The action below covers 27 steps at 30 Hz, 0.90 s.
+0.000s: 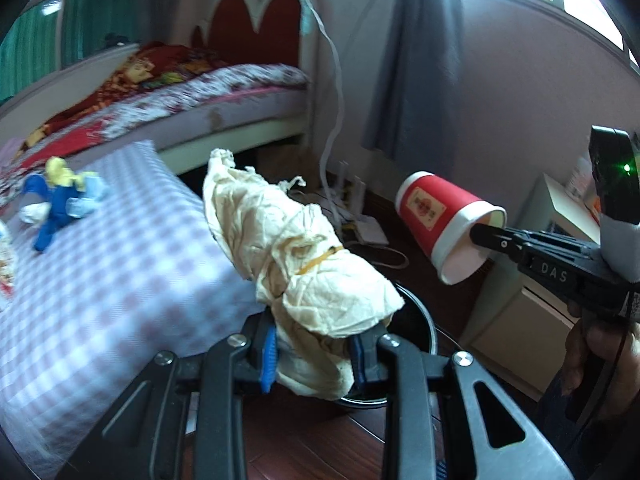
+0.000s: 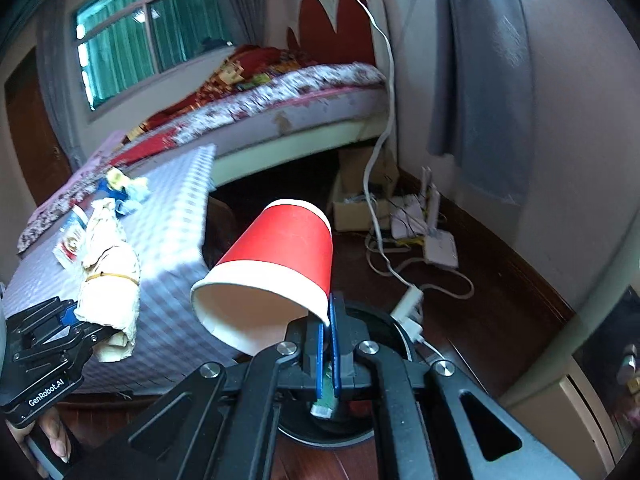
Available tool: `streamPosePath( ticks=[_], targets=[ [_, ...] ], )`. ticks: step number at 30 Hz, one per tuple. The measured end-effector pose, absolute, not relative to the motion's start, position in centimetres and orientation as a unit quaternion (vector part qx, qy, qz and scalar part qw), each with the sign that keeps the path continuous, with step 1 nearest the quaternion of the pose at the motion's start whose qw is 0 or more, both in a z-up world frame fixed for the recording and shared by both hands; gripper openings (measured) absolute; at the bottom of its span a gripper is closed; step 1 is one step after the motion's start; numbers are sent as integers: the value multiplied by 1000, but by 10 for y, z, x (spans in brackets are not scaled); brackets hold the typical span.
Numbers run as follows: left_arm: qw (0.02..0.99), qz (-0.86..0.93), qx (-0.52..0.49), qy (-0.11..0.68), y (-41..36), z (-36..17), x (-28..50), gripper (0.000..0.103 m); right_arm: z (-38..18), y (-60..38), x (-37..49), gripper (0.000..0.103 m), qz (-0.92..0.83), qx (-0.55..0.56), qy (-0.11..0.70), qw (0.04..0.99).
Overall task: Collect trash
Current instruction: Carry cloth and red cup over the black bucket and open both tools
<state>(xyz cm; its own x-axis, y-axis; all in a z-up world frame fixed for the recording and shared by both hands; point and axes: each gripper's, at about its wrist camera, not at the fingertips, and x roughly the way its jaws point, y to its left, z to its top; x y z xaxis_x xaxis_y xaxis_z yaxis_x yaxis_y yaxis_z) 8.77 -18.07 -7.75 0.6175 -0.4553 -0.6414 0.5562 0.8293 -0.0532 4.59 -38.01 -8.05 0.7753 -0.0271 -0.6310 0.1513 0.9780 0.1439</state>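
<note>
I have the left hand-held gripper [image 1: 312,354] pinching the paper wad [image 1: 296,248], long axis tilted up, directly above the bin [image 1: 420,320], and right of it the right hand-held gripper [image 2: 329,344] pinching the cup [image 2: 276,264] rim, nearly over the bin too.

Paper cup [image 2: 280,256] red, white band at rim, gold-red emblem on side. Crumpled paper wad [image 1: 304,264] cream, yellow rubber band [image 1: 320,261] around it. Tablecloth [image 1: 100,280] lilac-white check. Gripper pads [image 2: 320,344] blue, frames black. Trash bin [image 1: 420,320] black. Floor [image 2: 480,300] dark red-brown. Curtain [image 1: 416,60] grey-blue.
</note>
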Motion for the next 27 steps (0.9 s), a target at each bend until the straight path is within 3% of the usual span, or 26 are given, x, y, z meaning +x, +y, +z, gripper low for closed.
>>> streamPosePath(
  ticks=[20, 21, 23, 24, 25, 26, 27],
  targets=[
    [840, -314, 91, 434, -230, -148, 120, 30, -159, -408, 85, 3, -41, 84, 426, 900],
    [836, -317, 89, 438, -232, -150, 121, 33, -162, -410, 87, 3, -35, 87, 430, 898],
    [823, -325, 75, 459, -234, -156, 127, 51, -179, -412, 97, 5, -36, 81, 463, 882],
    [825, -318, 73, 462, -233, -158, 129, 75, -186, -413, 100, 28, -50, 77, 475, 875],
    [830, -302, 70, 464, -231, -161, 131, 94, -194, -418, 102, 70, -61, 82, 487, 868],
    [831, -293, 65, 468, -228, -164, 133, 98, -200, -421, 101, 89, -65, 91, 493, 863],
    [831, -287, 65, 472, -226, -165, 135, 99, -206, -424, 100, 100, -71, 94, 498, 859]
  ],
)
